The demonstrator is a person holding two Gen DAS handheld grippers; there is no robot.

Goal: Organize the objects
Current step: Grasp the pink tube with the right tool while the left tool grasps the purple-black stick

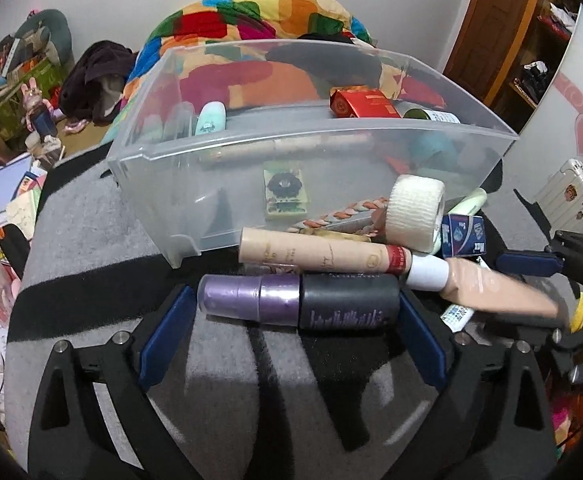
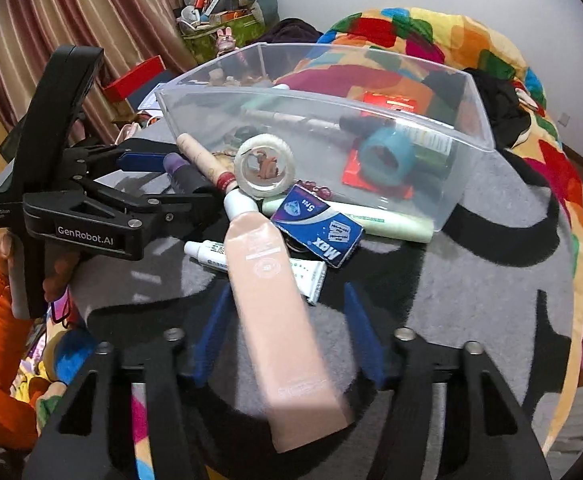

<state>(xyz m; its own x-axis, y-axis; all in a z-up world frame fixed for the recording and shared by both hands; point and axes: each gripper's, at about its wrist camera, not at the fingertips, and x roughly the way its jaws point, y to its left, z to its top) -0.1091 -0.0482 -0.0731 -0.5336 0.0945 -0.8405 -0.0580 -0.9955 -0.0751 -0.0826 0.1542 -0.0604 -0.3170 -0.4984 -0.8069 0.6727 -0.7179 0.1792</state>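
Clearly, blue box [image 2: 318, 229] reads "Max"

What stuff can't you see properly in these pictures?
- Things inside the clear bin: hazy behind its frosted front wall, both views.
- Peach tube: motion-blurred, label unreadable, right wrist view.
- Small white tube: mostly under the peach tube.
- Purple bottle: lettering too small, left wrist view; whether the left tongs touch it is unclear.

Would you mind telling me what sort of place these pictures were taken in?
Most likely a lived-in bedroom at home. A bright multicoloured patchwork quilt is heaped behind the grey fleece work surface, striped curtains hang along one side, and a brown wooden door stands in the corner.
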